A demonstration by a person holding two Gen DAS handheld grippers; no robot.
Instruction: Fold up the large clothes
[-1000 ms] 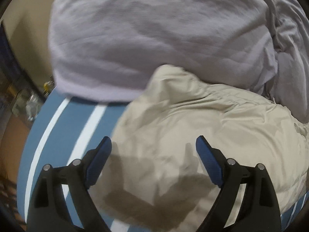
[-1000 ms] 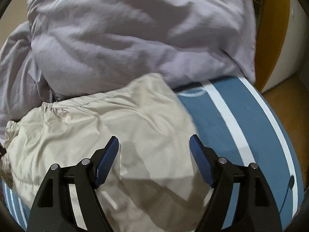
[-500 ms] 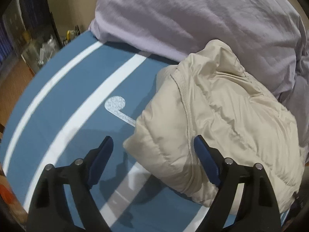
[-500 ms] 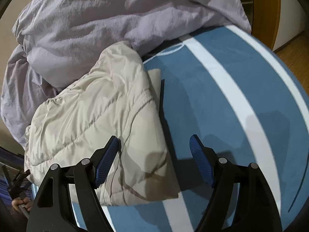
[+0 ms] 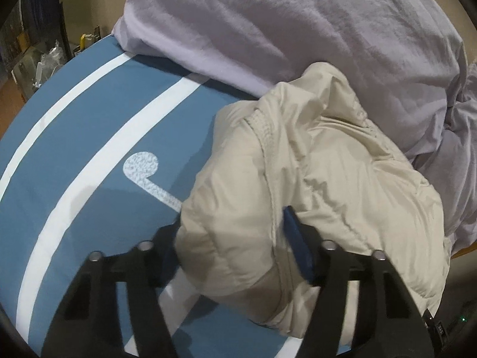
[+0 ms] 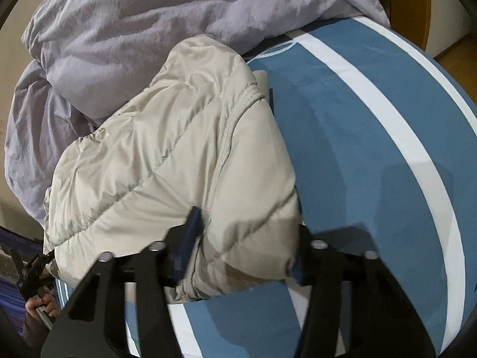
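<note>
Beige quilted jacket [image 5: 322, 179] folded into a thick bundle, lying on a blue bedsheet with white stripes [image 5: 89, 164], its far edge against a heap of crumpled lilac bedding [image 5: 298, 24]. Clamped at the near left corner by the left gripper [image 5: 232, 250]: jaws just been closing, blue pads pressed into the puffy fabric on both sides, the left pad mostly buried behind the fold, the right pad [image 5: 298, 250] sunk in beside a stitched seam. Clamped at the near right corner by the right gripper [image 6: 241, 250]: jaws likewise just been closing, a fat roll of jacket bulging between the pads, both dug into the padding. From the left wrist: a pale golf-club-shaped print [image 5: 146, 173] on the sheet just left of the jacket, partly tucked under its edge, and cluttered shelving [image 5: 32, 53] past the bed's far left corner. From the right wrist, none of that; instead an orange wooden panel [image 6: 414, 3] beyond the bed, a thin white curved print [image 6: 274, 50] on the sheet near the bedding's edge, a dark strip [image 6: 272, 98] peeking from under the jacket's right side, and at the lower left a hand [image 6: 40, 301] gripping a black device at the bed's edge. Elastic gathered hem of the jacket visible in both views, toward the lilac heap.
</note>
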